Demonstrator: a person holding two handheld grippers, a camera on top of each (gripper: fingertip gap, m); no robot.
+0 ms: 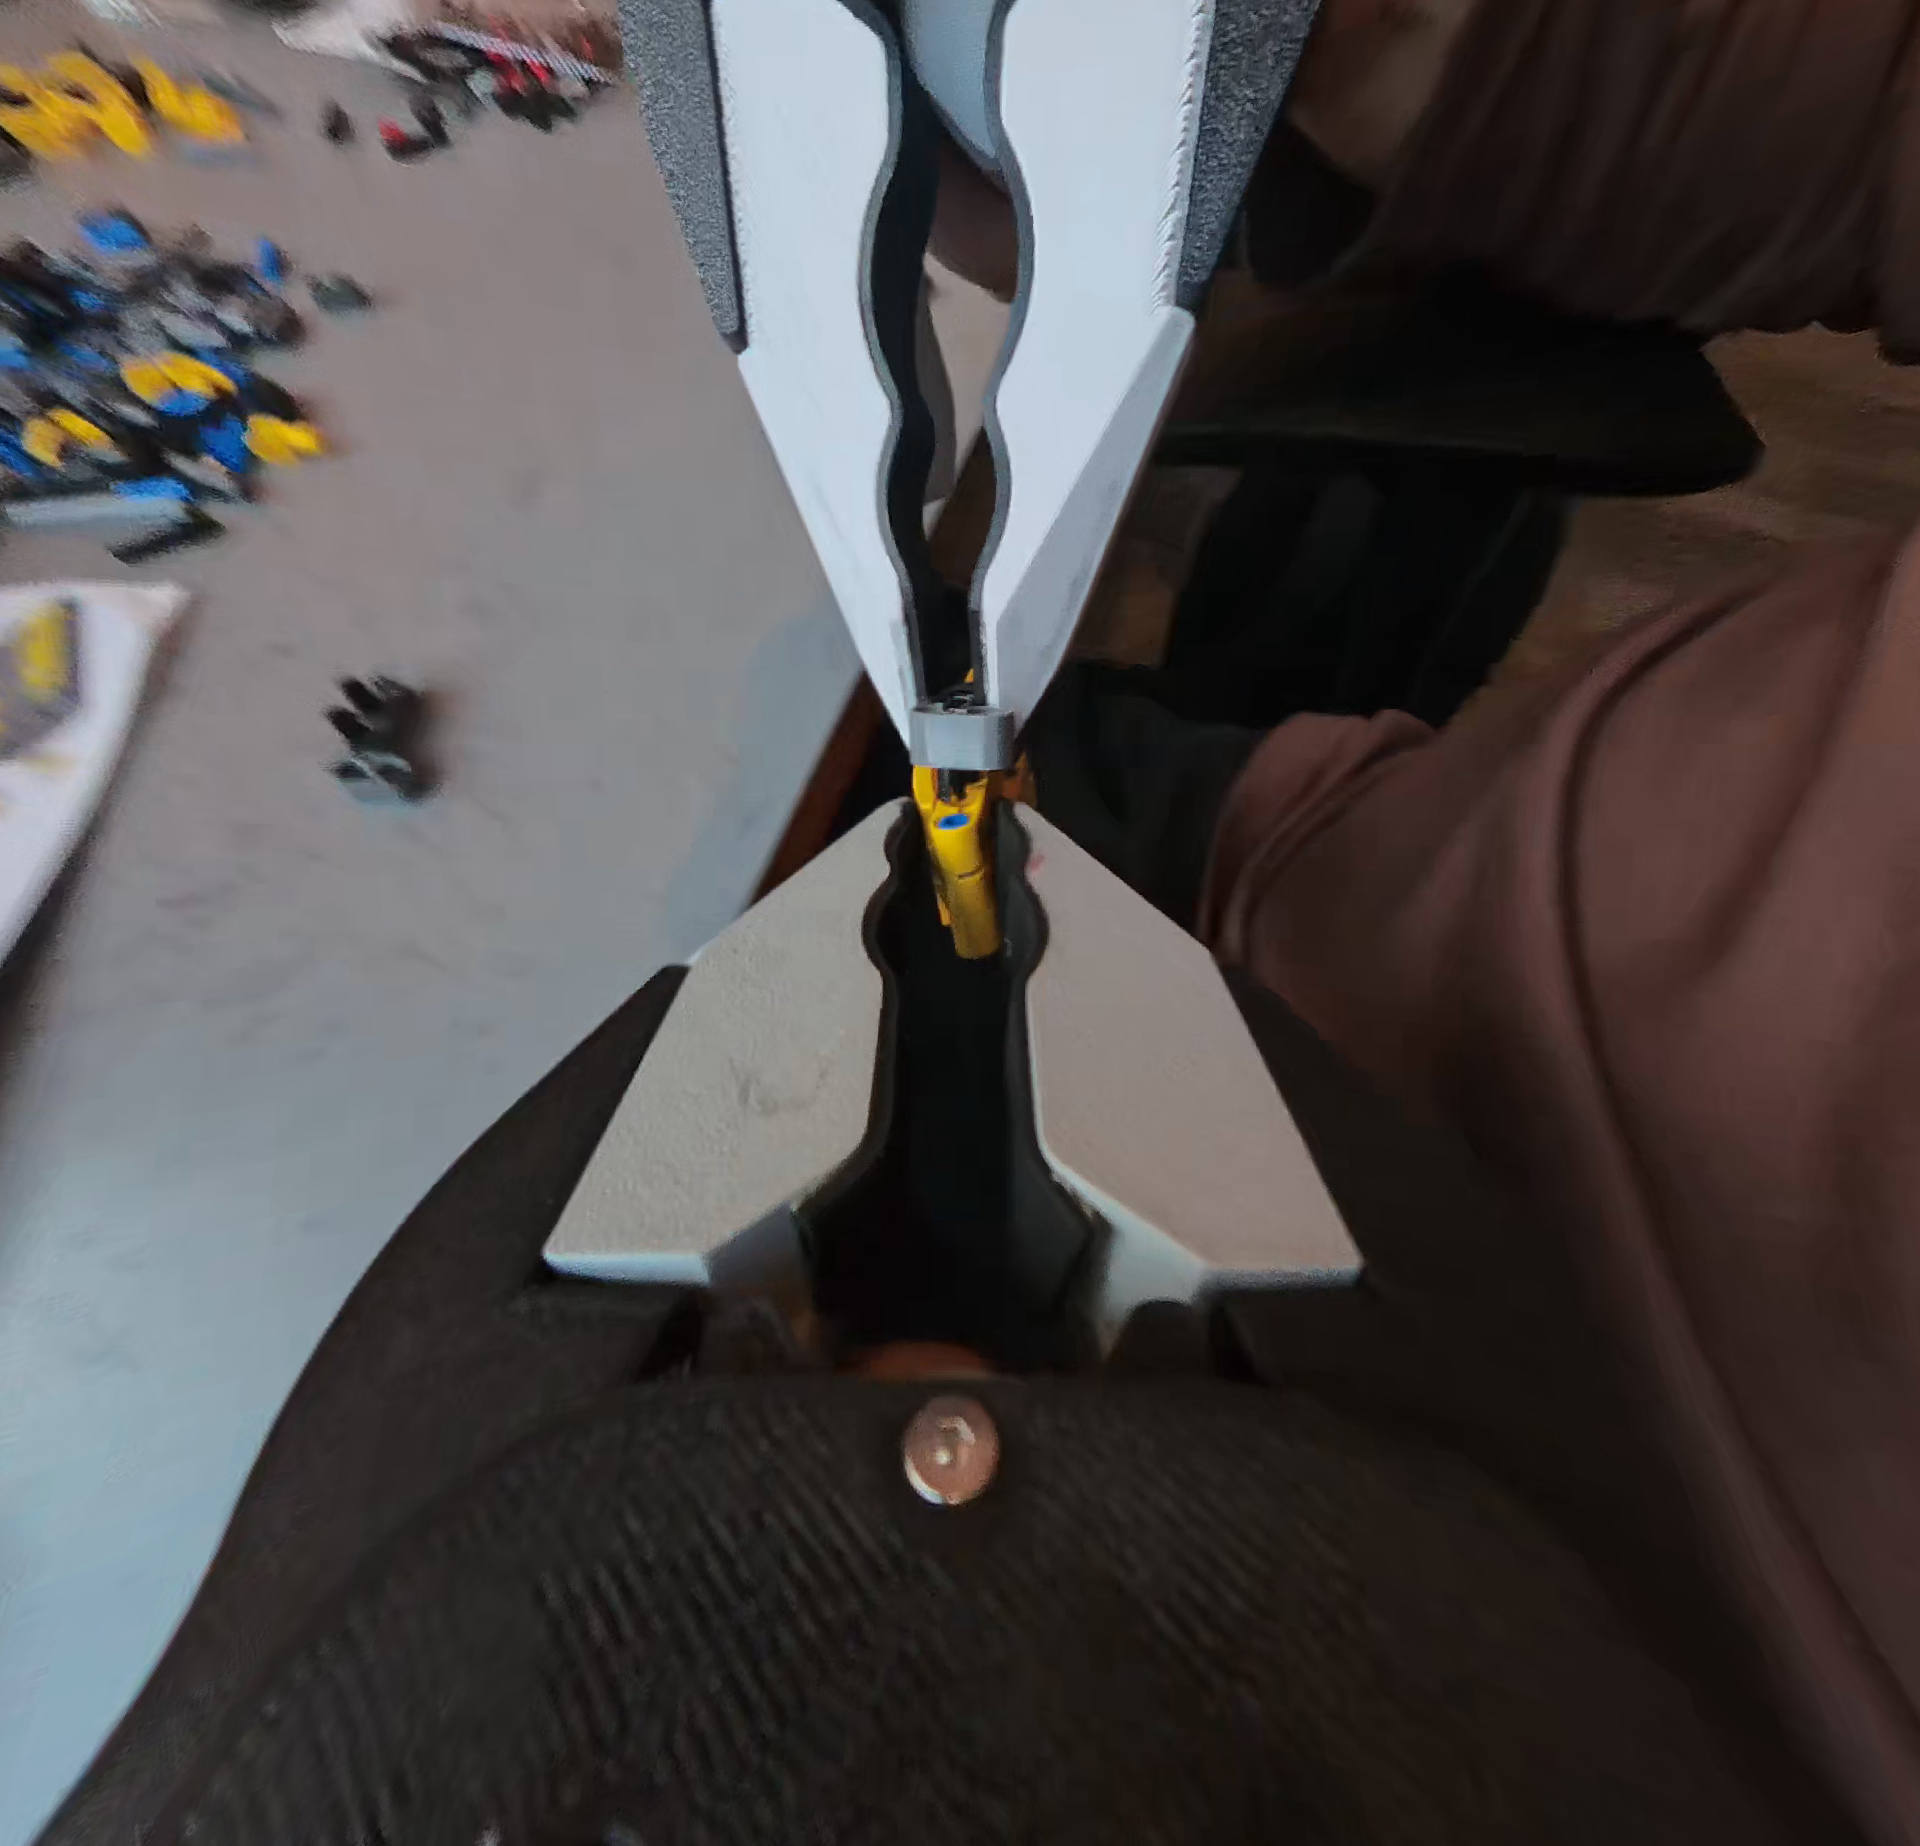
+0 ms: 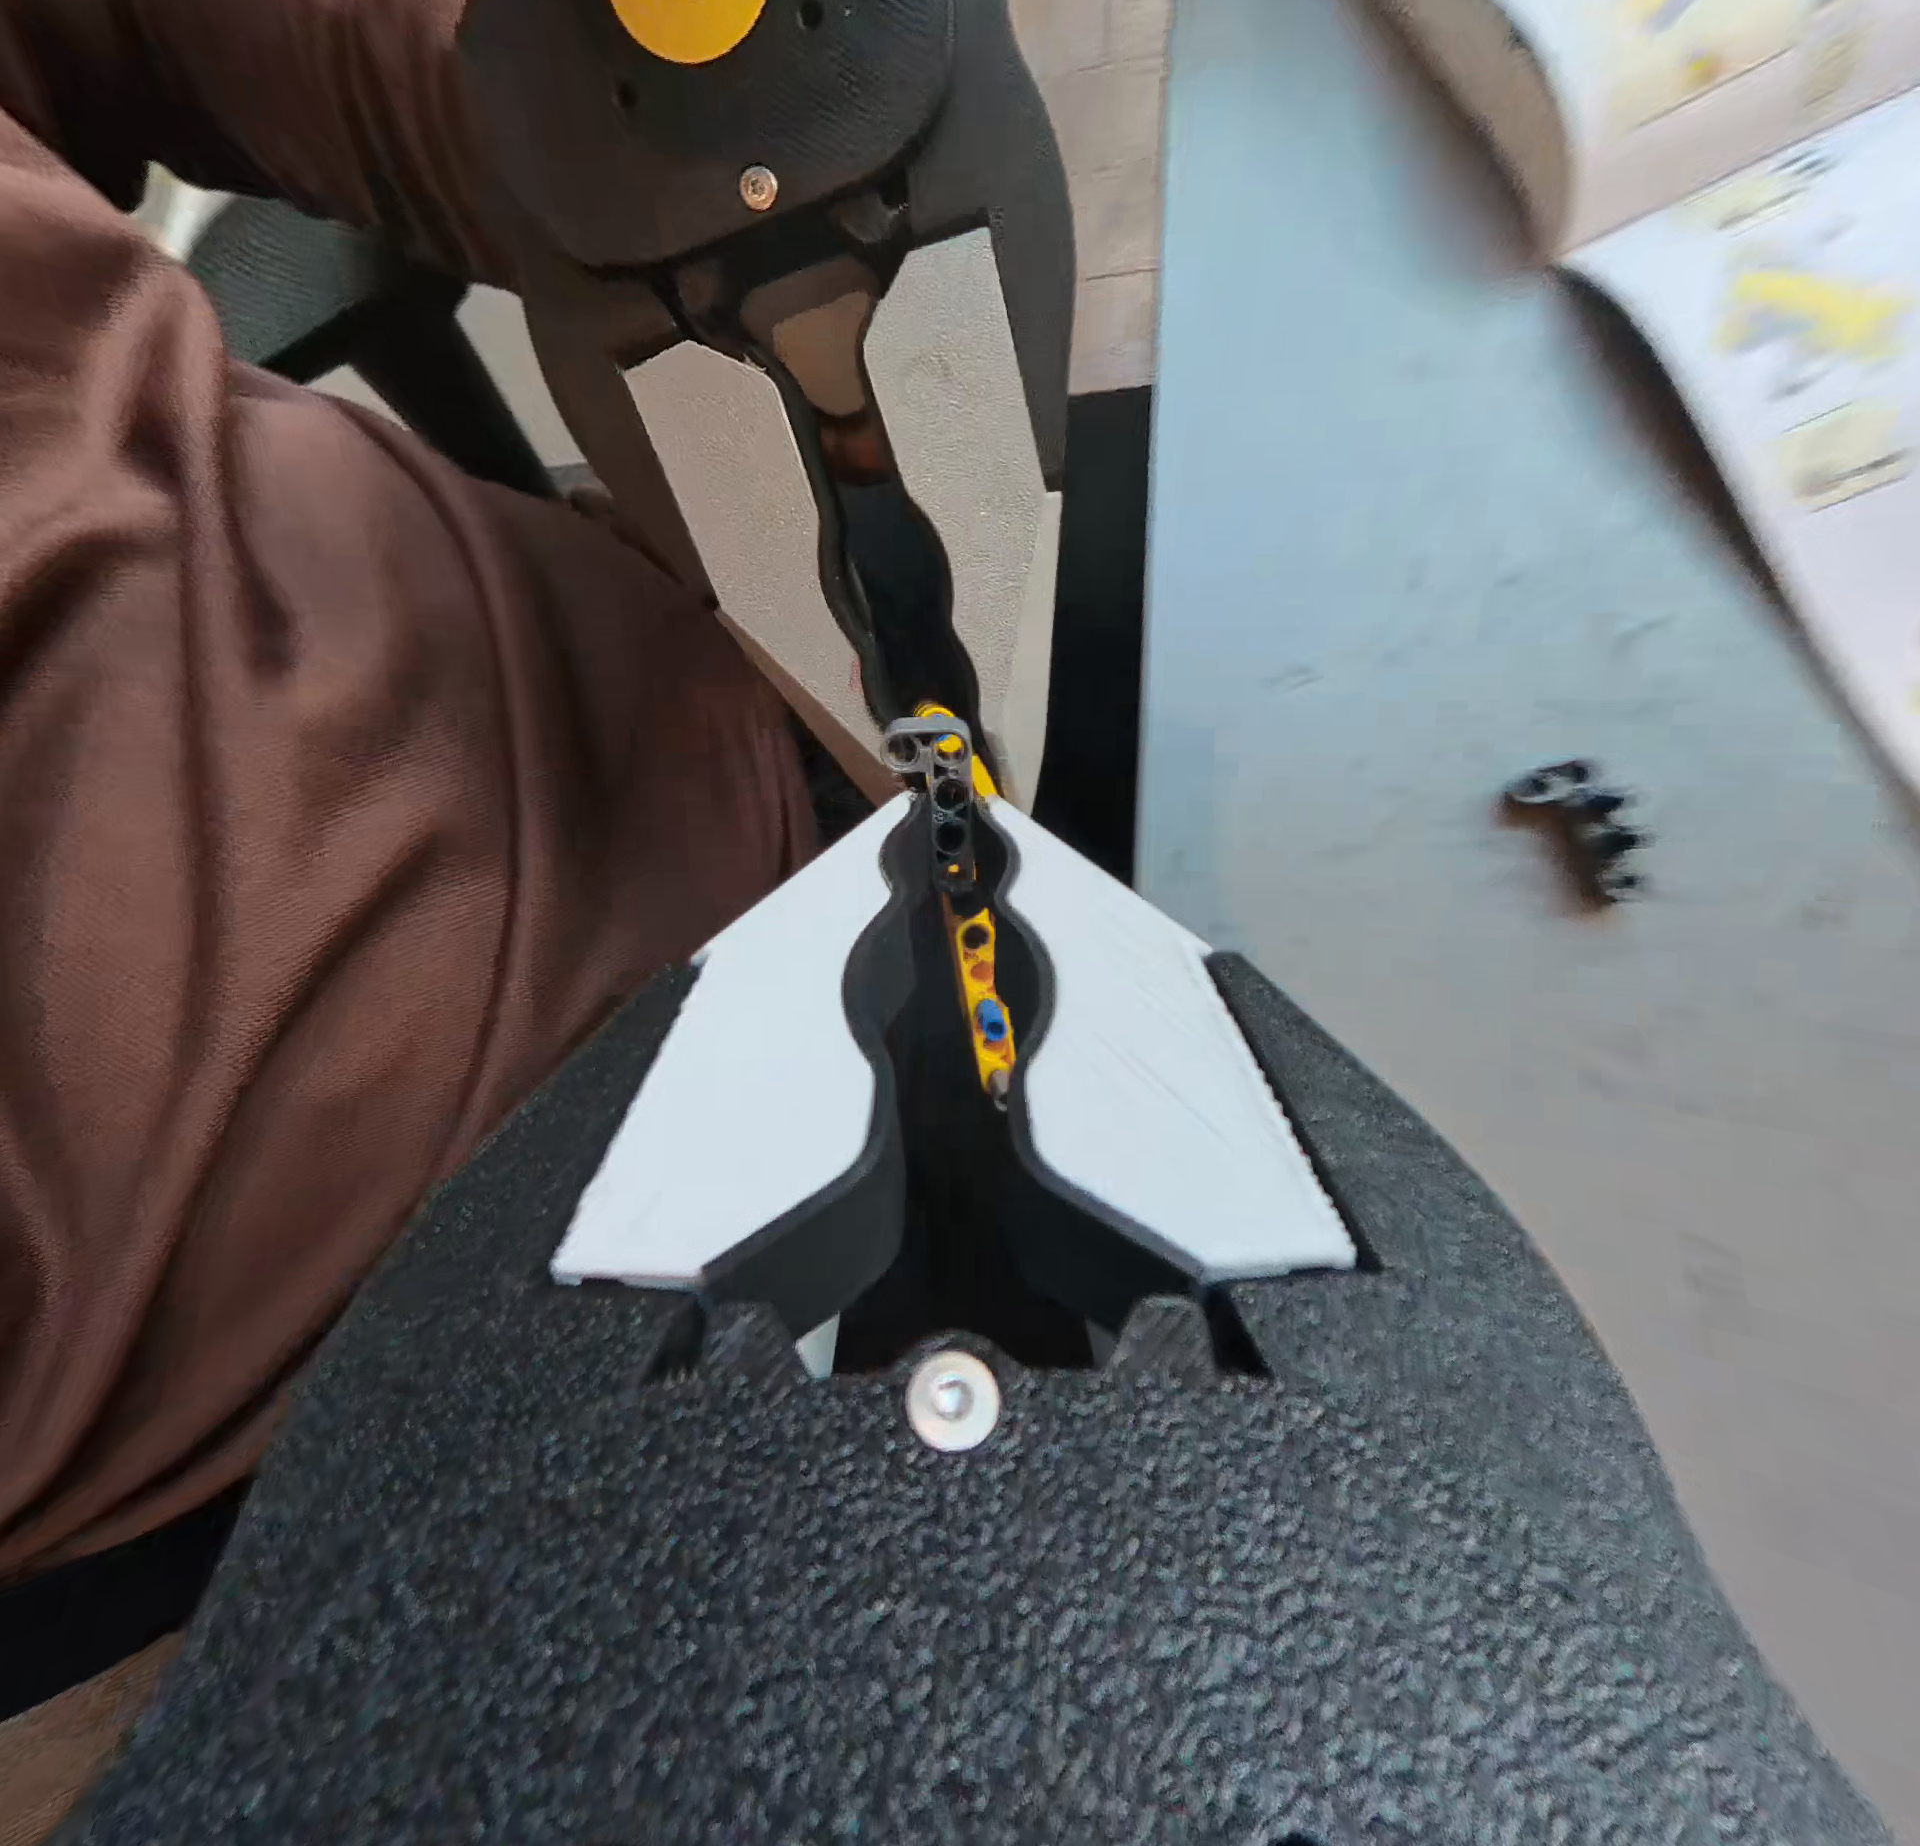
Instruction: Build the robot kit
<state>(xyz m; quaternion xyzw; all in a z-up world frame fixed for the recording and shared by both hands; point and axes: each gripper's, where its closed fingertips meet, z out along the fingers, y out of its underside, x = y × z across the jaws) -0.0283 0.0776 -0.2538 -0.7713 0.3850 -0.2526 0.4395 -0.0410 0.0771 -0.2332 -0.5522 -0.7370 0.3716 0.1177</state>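
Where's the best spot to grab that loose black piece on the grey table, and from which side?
Likely from above, pinching across its short width: the black piece lies flat and alone on the table. Blur hides its finer shape.

1. Soft, even daylight in both views, bright enough, no hard glare
2. Left wrist view: the tabletop (image 1: 499, 570) is smeared with motion blur, and the loose parts (image 1: 145, 383) are just streaks of blue and yellow
3. Right wrist view: the open booklet (image 2: 1756, 238) is badly blurred, the small dark piece (image 2: 1579, 830) ghosted
4. Near centre stays sharp; wide-angle bending stretches the edges
5. Deep shadow sits between the fingers
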